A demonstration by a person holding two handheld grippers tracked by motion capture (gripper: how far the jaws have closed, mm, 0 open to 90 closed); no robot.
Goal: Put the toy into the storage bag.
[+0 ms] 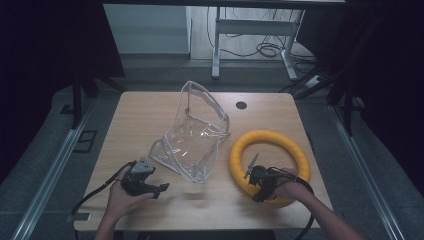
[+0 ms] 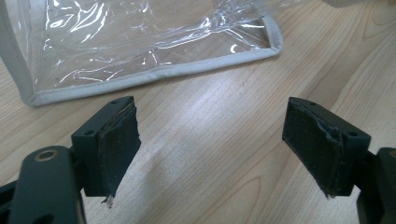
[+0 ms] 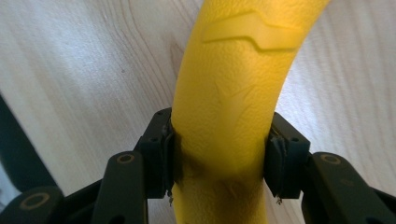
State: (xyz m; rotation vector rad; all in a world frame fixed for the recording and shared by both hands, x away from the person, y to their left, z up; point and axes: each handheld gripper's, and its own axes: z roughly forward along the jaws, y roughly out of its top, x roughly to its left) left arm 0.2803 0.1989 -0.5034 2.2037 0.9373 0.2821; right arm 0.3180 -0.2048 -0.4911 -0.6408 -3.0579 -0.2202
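Right gripper, at lower right of the high view, pinches the near arc of the yellow ring lying on the wooden table. Left gripper, lower left, rests with jaws spread, just short of the clear plastic bag at centre.

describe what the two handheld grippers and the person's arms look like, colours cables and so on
Both grippers are black. The left gripper carries a grey three-cornered plate on top and trails a black cable toward the table edge. Its worn dark pads sit on blocky jaws with brass-coloured pivot rings. The right gripper looks alike. Forearms are bare, no sleeves visible.
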